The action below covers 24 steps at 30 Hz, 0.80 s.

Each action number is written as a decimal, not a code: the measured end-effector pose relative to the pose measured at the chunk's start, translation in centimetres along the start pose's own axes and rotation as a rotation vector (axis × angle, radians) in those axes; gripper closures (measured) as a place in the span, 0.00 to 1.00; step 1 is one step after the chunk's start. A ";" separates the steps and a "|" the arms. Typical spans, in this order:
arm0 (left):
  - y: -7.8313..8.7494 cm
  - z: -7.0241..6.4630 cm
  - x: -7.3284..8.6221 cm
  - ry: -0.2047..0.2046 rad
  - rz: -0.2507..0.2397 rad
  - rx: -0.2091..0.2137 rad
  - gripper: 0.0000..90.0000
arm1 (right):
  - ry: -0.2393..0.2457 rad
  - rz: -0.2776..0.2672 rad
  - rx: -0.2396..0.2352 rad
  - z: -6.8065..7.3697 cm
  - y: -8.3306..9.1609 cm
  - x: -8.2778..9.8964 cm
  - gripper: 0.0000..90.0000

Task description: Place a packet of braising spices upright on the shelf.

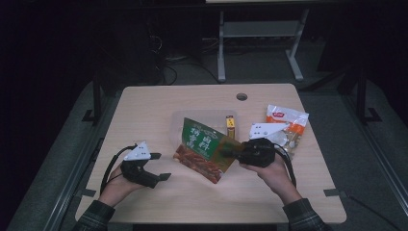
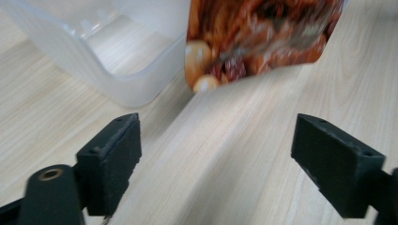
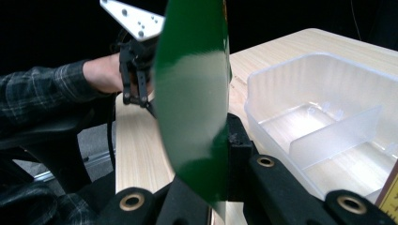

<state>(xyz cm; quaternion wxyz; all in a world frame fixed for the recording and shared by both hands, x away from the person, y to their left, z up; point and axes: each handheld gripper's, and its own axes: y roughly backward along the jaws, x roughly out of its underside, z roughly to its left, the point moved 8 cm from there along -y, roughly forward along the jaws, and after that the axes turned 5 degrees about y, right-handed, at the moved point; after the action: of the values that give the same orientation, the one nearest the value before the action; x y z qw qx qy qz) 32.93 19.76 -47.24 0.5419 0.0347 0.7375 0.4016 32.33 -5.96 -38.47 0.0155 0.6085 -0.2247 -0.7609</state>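
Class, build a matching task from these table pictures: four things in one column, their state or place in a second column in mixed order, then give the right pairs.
Column one:
1. green snack bag
2. left gripper
3. clear plastic container
4. white and orange bag

Column two:
A. lies on the table at the right side
B. jaws open, nothing between them
C. pinched in the right gripper, off the table
D. empty, with a divider inside

Pairs: 1-C, 2-B, 3-D, 4-A
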 end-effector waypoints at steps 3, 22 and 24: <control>-0.1 0.2 0.2 -0.004 0.004 -0.001 0.15 | -0.008 0.000 0.016 -0.3 0.0 -0.5 1.00; -1.3 0.5 1.2 -0.022 0.028 0.004 0.15 | -0.046 -0.061 0.118 -2.6 0.0 -4.5 1.00; -1.3 0.5 1.2 -0.018 0.025 0.005 0.15 | -0.049 -0.068 0.128 -2.8 -0.1 -4.8 1.00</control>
<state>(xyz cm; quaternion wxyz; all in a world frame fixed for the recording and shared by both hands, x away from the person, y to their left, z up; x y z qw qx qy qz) 33.39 19.73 -49.01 0.5434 0.0490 0.7331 0.4061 36.25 -5.33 -34.53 -0.0549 0.5968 -0.2522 -0.7597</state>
